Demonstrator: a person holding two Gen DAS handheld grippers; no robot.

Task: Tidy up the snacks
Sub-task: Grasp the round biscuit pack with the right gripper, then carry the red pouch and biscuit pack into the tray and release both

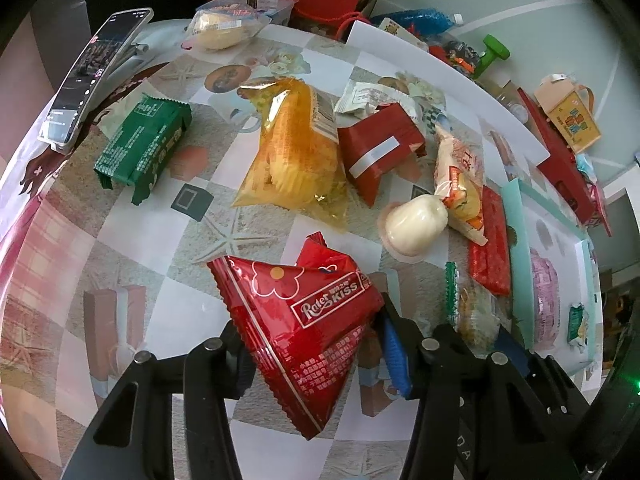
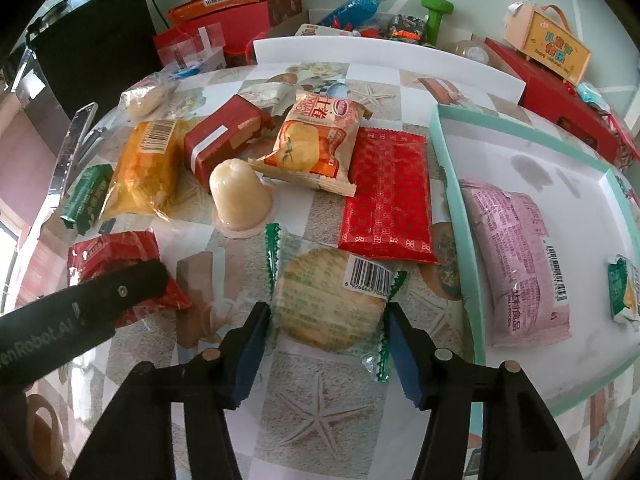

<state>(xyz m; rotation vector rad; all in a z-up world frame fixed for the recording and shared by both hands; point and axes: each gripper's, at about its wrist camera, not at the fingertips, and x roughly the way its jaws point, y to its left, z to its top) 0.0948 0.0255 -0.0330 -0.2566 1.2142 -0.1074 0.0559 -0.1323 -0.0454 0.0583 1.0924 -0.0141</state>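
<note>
My left gripper (image 1: 316, 332) is shut on a red triangular Rater Kiss pouch (image 1: 304, 320), held just above the table; the pouch also shows in the right wrist view (image 2: 116, 256) under the left gripper's arm. My right gripper (image 2: 326, 320) is open, its blue pads (image 2: 250, 344) on either side of a round cracker in a clear green-edged wrapper (image 2: 332, 300) lying on the table. A mint-rimmed white box (image 2: 444, 152) at the right holds a pink packet (image 2: 516, 256) and a small green packet (image 2: 624, 292).
Loose snacks lie on the patterned tablecloth: a yellow chips bag (image 1: 288, 148), green packet (image 1: 144, 148), dark red box (image 2: 224, 140), white jelly cup (image 2: 240, 196), orange cracker bag (image 2: 316, 144), red patterned packet (image 2: 388, 196). A phone (image 1: 92, 76) stands at far left. Boxes and toys crowd the back.
</note>
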